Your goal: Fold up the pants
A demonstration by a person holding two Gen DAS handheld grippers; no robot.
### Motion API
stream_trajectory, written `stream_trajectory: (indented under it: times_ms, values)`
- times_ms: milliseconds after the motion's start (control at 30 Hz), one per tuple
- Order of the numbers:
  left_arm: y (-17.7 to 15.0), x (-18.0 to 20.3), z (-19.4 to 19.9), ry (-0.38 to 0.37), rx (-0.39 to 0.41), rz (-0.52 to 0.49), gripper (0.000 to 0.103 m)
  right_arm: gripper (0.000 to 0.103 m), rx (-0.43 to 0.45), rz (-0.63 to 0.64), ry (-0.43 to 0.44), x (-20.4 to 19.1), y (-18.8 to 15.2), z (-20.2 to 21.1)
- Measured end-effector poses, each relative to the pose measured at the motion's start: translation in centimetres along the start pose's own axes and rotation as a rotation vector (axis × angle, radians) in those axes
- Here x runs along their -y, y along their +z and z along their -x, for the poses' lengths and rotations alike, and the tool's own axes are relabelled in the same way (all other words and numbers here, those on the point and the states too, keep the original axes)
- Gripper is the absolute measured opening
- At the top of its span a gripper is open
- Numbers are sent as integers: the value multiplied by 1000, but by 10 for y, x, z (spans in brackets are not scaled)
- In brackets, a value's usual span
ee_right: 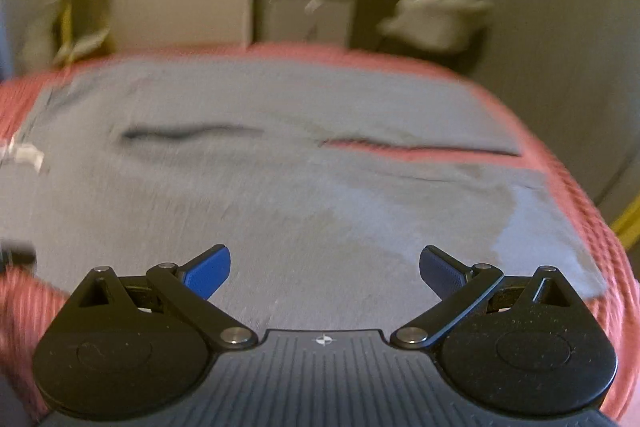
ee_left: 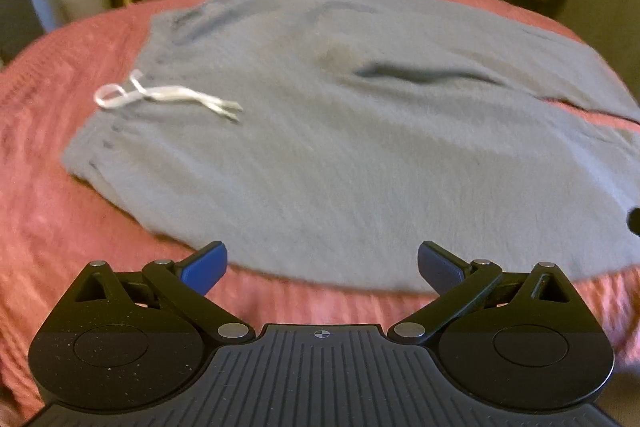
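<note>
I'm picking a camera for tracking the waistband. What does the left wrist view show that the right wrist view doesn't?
Only the left wrist view shows the whole white drawstring on the waistband, clearly. Only the right wrist view shows the leg cuffs near the bedspread's edge. Both show the grey sweatpants lying flat on the pink bedspread, the split between the legs, and an open gripper: left, right.

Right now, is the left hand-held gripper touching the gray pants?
Apart. The left wrist view shows the left hand-held gripper open, nothing between its blue fingers, above the pants.
</note>
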State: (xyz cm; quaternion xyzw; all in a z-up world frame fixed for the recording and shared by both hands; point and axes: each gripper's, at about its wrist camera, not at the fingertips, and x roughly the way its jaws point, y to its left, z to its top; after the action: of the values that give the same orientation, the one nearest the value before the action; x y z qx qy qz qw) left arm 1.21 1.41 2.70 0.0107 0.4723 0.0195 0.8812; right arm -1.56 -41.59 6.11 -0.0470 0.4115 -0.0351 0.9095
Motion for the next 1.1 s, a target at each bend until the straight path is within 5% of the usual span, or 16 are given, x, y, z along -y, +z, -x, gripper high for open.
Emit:
stream_trajectory:
  times_ms: [133,267,333,467,567,833,933,1033,1100]
  values:
    - [52,0,-3,119,81,37,103,101,46,-3,-63,9,38,-24]
    - [114,1,-27,77,154,172,103,101,107,-115,-103,33,90,-64]
    - [138,4,-55,100,164,219,103,101,60,-179,-78,44,124,-105]
    - [138,9,-96,297,267,238,103,101,-19,-256,-142,73,183,-195]
    - [133,11,-115,361,368,171,103,101,-48,-321,-173,96,228,-263]
    - [146,-8,-162,291,296,270,103,101,-166,-754,-190,154,295,-408]
    - [144,-8,-182,313,241,250,103,101,-258,-791,-227,157,300,-447]
    - [141,-16,-192,291,184,256,103,87,-329,-743,-307,154,292,-466]
    - [139,-26,-192,261,177,298,103,42,-278,-715,-321,151,289,-455]
